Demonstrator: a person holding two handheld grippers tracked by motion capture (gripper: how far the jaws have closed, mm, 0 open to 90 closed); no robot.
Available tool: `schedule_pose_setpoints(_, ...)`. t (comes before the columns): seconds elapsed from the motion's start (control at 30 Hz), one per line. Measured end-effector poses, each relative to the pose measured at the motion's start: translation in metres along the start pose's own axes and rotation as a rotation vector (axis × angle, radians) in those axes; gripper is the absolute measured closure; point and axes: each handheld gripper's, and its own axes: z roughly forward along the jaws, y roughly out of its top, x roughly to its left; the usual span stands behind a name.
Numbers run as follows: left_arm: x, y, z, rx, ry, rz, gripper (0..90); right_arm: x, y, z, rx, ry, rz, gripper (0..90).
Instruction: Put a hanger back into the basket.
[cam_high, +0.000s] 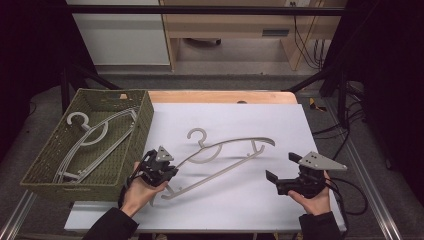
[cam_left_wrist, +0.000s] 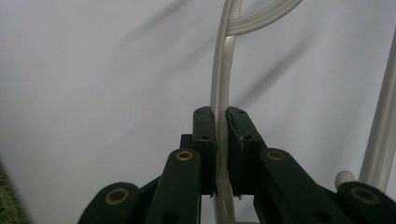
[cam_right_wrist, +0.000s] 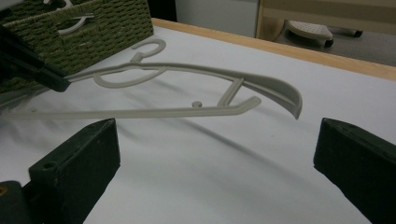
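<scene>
A pale grey plastic hanger (cam_high: 220, 152) is held above the white table sheet (cam_high: 235, 197), its shadow lying beneath it. My left gripper (cam_high: 170, 167) is shut on the hanger's arm near its left end; in the left gripper view both pads press the thin arm (cam_left_wrist: 221, 140) from either side. In the right gripper view the hanger (cam_right_wrist: 196, 77) hangs ahead, tilted, with its hook toward the basket. My right gripper (cam_high: 281, 170) stands open at the table's right, jaws wide apart, holding nothing, a short way from the hanger's right tip.
A green woven basket (cam_high: 50, 165) sits at the table's left edge with another grey hanger (cam_high: 95, 137) inside. The table's wooden back edge (cam_high: 220, 96) runs behind the sheet. Cables (cam_high: 350, 200) trail off the right gripper.
</scene>
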Motion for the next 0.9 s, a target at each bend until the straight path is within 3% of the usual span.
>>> schedule_pose_setpoints(0.37, 0.010, 0.006, -0.033, -0.064, 0.041, -0.024, 82.7, -0.002, 0.000, -0.001, -0.005, -0.006, 0.010, 0.7)
schedule_pose_setpoints(0.67, 0.016, 0.012, -0.053, -0.098, 0.054, -0.016, 82.7, -0.003, 0.000, -0.002, -0.005, -0.012, 0.008, 0.7)
schedule_pose_setpoints(0.9, 0.022, 0.017, -0.080, -0.146, 0.081, 0.003, 82.7, -0.003, -0.001, -0.002, -0.001, -0.012, 0.006, 0.7)
